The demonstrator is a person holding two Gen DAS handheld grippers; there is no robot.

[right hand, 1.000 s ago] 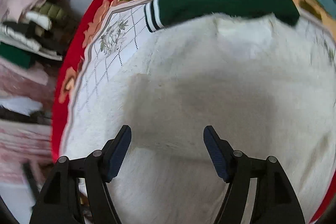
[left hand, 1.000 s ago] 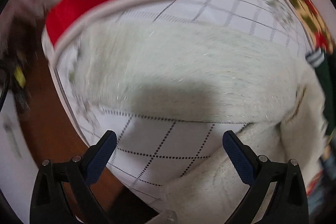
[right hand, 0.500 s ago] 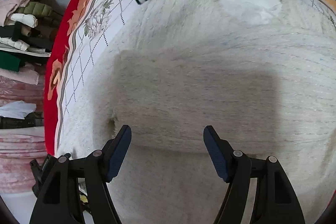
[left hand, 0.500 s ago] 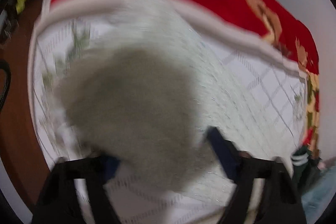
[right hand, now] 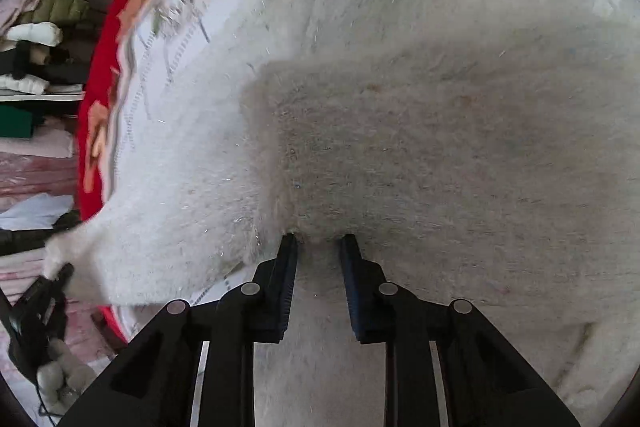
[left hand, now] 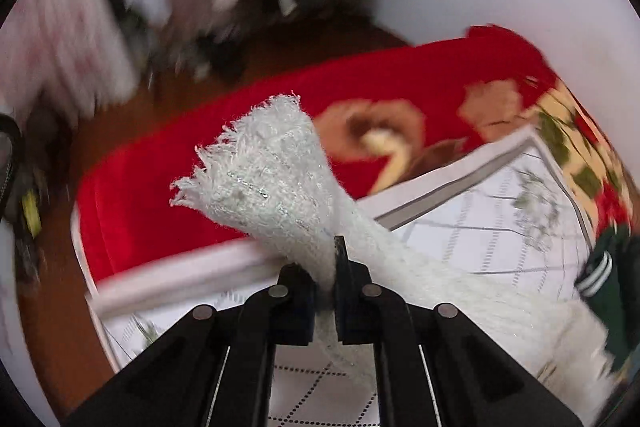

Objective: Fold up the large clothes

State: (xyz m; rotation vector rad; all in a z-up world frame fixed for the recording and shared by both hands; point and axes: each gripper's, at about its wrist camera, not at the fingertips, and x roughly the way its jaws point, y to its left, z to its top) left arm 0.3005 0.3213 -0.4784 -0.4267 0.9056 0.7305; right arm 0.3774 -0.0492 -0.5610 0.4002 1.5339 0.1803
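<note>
- Your left hand-held gripper [left hand: 329, 281] pinches the white fuzzy sweater [left hand: 276, 179], lifted over the bed [left hand: 500, 227].
- Your right hand-held gripper [right hand: 319, 247] has its jaws narrowed around a sweater fold.
- A green garment [left hand: 608, 287] lies right; piled clothes [right hand: 36, 39] sit left.

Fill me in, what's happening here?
A person with two handheld grippers is folding a fuzzy white sweater spread on a red floral bedspread. The left gripper has its jaws shut on a bunched piece of the sweater, lifted off the bed. The right gripper is down on the sweater's body, jaws nearly closed around a pinch of fabric. A dark green garment lies at the bed's edge.
</note>
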